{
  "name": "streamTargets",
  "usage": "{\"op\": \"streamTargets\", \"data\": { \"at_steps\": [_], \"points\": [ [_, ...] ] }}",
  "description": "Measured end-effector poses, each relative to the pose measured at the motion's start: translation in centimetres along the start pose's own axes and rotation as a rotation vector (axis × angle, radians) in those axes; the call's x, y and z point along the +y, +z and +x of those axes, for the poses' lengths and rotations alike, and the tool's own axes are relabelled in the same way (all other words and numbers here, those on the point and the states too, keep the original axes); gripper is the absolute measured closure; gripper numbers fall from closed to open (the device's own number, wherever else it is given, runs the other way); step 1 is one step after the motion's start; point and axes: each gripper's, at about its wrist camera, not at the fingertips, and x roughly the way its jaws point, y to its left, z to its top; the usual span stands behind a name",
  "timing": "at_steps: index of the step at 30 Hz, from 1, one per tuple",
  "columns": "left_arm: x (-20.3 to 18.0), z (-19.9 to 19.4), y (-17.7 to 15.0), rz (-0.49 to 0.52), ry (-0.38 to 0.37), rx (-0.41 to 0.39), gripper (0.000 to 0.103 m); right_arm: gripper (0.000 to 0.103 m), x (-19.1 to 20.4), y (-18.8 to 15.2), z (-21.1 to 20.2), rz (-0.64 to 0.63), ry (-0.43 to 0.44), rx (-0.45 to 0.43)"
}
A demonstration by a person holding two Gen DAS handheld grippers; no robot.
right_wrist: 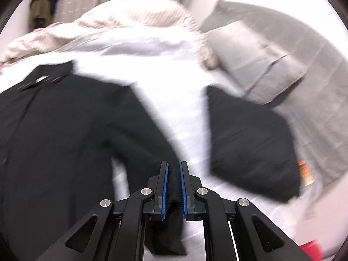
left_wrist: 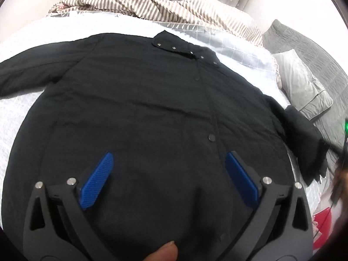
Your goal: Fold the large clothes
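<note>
Where the right gripper's (right_wrist: 174, 171) blue fingers (right_wrist: 164, 187) met, black cloth was pinched between them: a sleeve end (right_wrist: 167, 235) of the black jacket (right_wrist: 65, 130), hanging slack below the jaws. No earlier view was on hand, so only the clamp itself is noted. The right-wrist view was badly smeared; detail there is poor.

The left gripper (left_wrist: 168, 163) stood wide open, nothing between its fingers (left_wrist: 96, 180), hovering over the lower front of the jacket (left_wrist: 141, 113). Whether the pads brushed the cloth could not be told. A fingertip of the person's hand (left_wrist: 165, 251) showed at the bottom edge of that view.

Outward: the jacket lay front up on the white bed cover (left_wrist: 26, 113), snap placket (left_wrist: 212, 138) running away from both grippers toward the collar (left_wrist: 174, 43) at the far end. So its long axis pointed away from the person. One sleeve (left_wrist: 28, 69) stretched out to the left; the other sleeve (left_wrist: 304, 143) trailed to the right, its end in the right fingers.

Judgement: the coming move is likely carrying that right sleeve leftward across the body, square to the placket. The right hand is the nearer and already has it; the left is placed to pin the torso.

Beyond: striped duvet (left_wrist: 152, 6), grey pillow (left_wrist: 304, 82), and another dark folded piece (right_wrist: 250, 134) on the bed to the right.
</note>
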Motion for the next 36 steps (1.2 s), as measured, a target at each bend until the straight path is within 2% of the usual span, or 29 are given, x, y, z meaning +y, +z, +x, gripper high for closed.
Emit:
{"op": "streamTargets", "data": {
  "at_steps": [3,4,6,8,9,10,11,12,13,16,18,20,22,25,29,30,31,33,36],
  "points": [
    [0.4,0.1,0.1,-0.013,0.000,-0.014,0.001,0.093,-3.7,4.2,0.7,0.000,-0.183,-0.048],
    [0.4,0.3,0.0,-0.016,0.003,-0.017,0.001,0.093,-5.2,5.9,1.4,0.000,-0.268,-0.063],
    [0.6,0.5,0.0,-0.025,0.010,-0.023,0.001,0.092,-7.2,7.8,2.7,0.002,-0.366,-0.071],
    [0.7,0.8,0.2,-0.027,0.016,-0.029,0.001,0.090,-9.7,9.2,4.9,0.039,-0.446,-0.039],
    [0.7,0.8,0.2,-0.025,0.022,-0.036,0.001,0.082,-10.7,9.4,5.5,0.074,-0.469,-0.040],
    [0.6,1.1,0.3,-0.022,0.028,-0.043,0.001,0.065,-11.9,9.4,5.9,0.117,-0.478,-0.053],
    [0.6,1.1,0.3,-0.018,0.034,-0.049,0.001,0.051,-13.0,9.2,6.3,0.171,-0.469,-0.061],
    [0.7,1.1,0.3,-0.013,0.039,-0.055,0.001,0.030,-13.9,8.8,6.4,0.218,-0.440,-0.062],
    [0.7,1.0,0.3,-0.008,0.044,-0.059,0.001,0.027,-14.9,8.2,6.7,0.278,-0.367,-0.072],
    [0.7,1.1,0.4,-0.014,0.036,-0.059,0.001,0.027,-16.4,6.9,8.0,0.389,-0.211,-0.067],
    [0.8,1.0,0.3,-0.020,0.023,-0.058,0.001,0.027,-17.1,5.1,9.5,0.456,-0.092,-0.014],
    [0.6,1.1,0.2,-0.012,0.027,-0.060,0.001,0.027,-16.9,3.4,10.3,0.496,-0.051,0.030],
    [0.4,1.3,0.1,0.003,0.040,-0.055,0.001,0.027,-16.7,2.0,11.3,0.523,-0.042,0.072],
    [0.2,1.6,-0.1,0.012,0.061,-0.041,0.001,0.027,-16.4,-0.3,12.5,0.541,-0.076,0.138],
    [0.3,1.9,-0.2,0.014,0.094,-0.035,0.001,0.029,-16.5,-1.6,14.0,0.576,-0.080,0.149],
    [0.4,2.0,-0.2,0.015,0.103,-0.033,0.001,0.043,-16.6,-1.5,14.2,0.585,-0.075,0.146],
    [0.4,2.2,-0.2,0.015,0.108,-0.029,0.001,0.067,-16.5,-1.5,14.1,0.585,-0.051,0.140],
    [0.6,2.3,-0.2,0.014,0.114,-0.024,0.001,0.088,-15.7,-0.8,13.7,0.553,-0.022,0.131],
    [0.7,2.4,-0.1,0.016,0.130,-0.020,0.001,0.090,-14.8,1.1,11.6,0.468,-0.091,0.039]
  ]
}}
